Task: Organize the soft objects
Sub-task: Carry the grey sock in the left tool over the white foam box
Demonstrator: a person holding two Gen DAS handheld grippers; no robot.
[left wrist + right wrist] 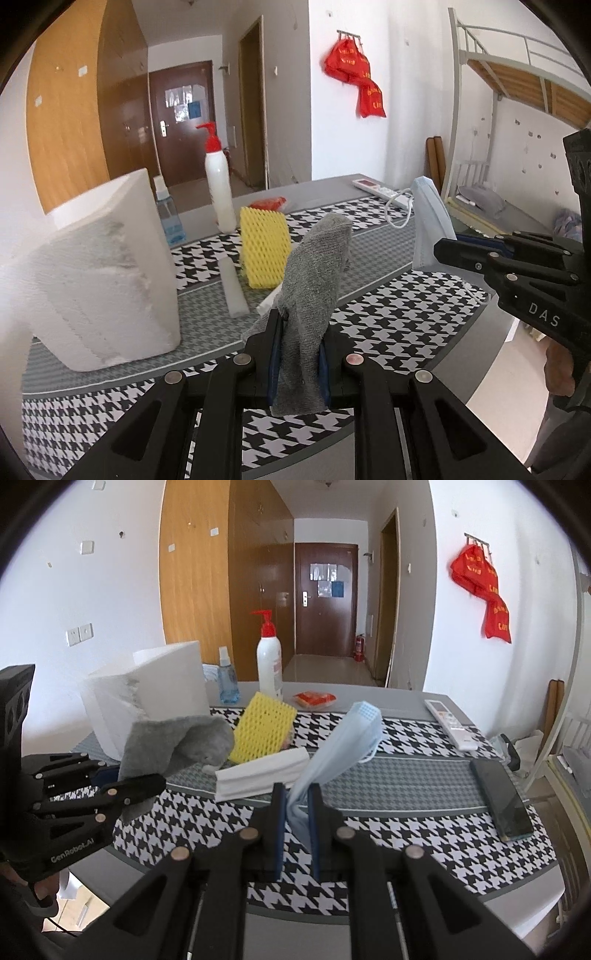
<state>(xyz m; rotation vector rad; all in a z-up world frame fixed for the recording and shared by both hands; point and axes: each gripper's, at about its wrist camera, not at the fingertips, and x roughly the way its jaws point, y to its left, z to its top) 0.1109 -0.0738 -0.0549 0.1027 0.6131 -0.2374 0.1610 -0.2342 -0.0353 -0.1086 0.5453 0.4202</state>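
Observation:
My left gripper (297, 325) is shut on a grey cloth (314, 273), held up above the houndstooth table mat (399, 317); both also show at the left of the right wrist view, gripper (129, 779) and cloth (173, 746). My right gripper (297, 790) is shut on a light blue face mask (343, 742), lifted above the mat (406, 827); the mask (430, 225) and gripper (448, 245) show at the right of the left wrist view. A yellow mesh sponge (264, 245) (264, 729) and a white foam strip (233, 288) (262, 773) lie on the mat between them.
A large white tissue pack (99, 280) (147, 705) stands at left. Behind are a white pump bottle (219, 184) (269, 661), a blue spray bottle (227, 681), a red packet (314, 698). A remote (450, 723) and a phone (502, 801) lie right.

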